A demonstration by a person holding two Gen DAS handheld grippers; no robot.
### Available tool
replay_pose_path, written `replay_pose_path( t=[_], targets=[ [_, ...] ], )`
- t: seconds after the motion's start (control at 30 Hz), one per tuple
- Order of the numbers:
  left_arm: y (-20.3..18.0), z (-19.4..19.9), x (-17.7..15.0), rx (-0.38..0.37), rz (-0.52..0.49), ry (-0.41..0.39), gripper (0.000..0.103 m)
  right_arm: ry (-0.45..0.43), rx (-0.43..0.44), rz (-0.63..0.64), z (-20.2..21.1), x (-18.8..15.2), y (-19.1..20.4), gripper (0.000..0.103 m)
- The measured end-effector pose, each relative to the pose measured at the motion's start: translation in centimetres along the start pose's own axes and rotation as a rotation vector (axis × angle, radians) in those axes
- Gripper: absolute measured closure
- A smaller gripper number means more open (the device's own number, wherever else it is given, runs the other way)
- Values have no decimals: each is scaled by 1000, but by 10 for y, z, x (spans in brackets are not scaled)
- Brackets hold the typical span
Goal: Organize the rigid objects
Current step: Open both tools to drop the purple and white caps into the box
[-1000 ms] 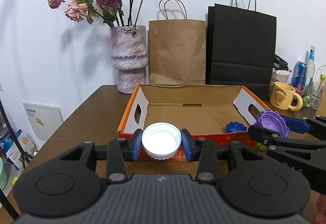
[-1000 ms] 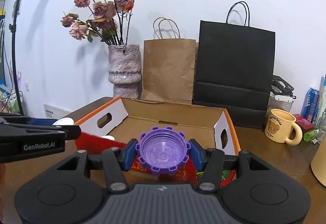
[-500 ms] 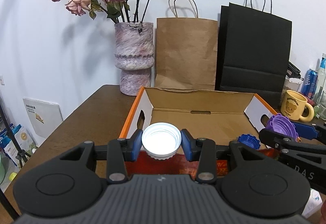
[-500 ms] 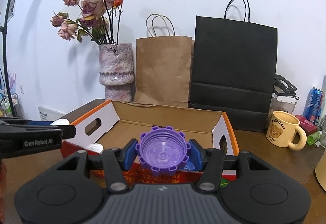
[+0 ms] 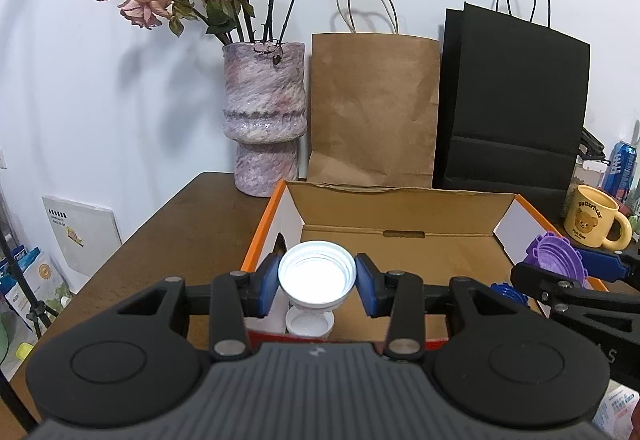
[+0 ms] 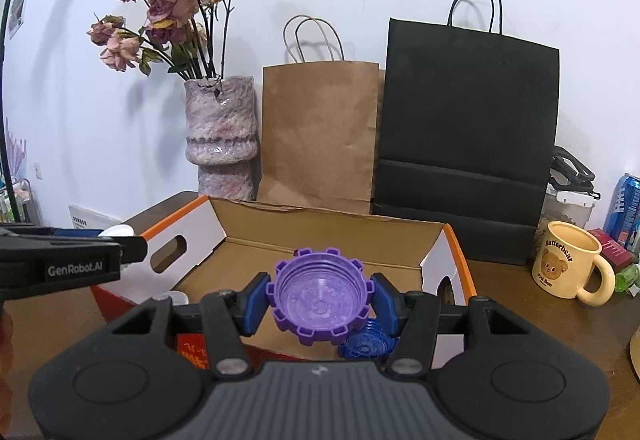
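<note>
Left gripper (image 5: 317,279) marked "GenRobot.AI" pinches white cap (image 5: 317,276); right gripper (image 6: 321,298) jaws pinch purple cap (image 6: 321,296)

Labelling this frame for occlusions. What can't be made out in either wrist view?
- Near floor of the cardboard box: both views, hidden behind the gripper bodies.
- Second white cap in the box: left wrist view, partly covered by the held white cap.
- Blue cap: right wrist view, half behind the held purple cap.
- Soda can: cut by the frame edge, print unreadable.
</note>
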State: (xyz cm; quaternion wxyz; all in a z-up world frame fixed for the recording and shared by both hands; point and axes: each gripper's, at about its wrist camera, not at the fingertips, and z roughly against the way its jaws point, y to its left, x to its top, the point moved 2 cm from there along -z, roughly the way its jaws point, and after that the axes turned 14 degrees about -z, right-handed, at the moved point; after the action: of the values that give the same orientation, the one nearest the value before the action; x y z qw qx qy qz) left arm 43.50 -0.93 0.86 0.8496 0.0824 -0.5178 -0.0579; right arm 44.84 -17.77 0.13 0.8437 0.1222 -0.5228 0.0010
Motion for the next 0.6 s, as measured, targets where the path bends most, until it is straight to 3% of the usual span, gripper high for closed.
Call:
replay_pose_path(
  t=[0.6],
  targets=[
    [-1, -38, 8, -15, -32, 18, 62, 30, -24, 8, -32, 5, -3, 50]
  ],
)
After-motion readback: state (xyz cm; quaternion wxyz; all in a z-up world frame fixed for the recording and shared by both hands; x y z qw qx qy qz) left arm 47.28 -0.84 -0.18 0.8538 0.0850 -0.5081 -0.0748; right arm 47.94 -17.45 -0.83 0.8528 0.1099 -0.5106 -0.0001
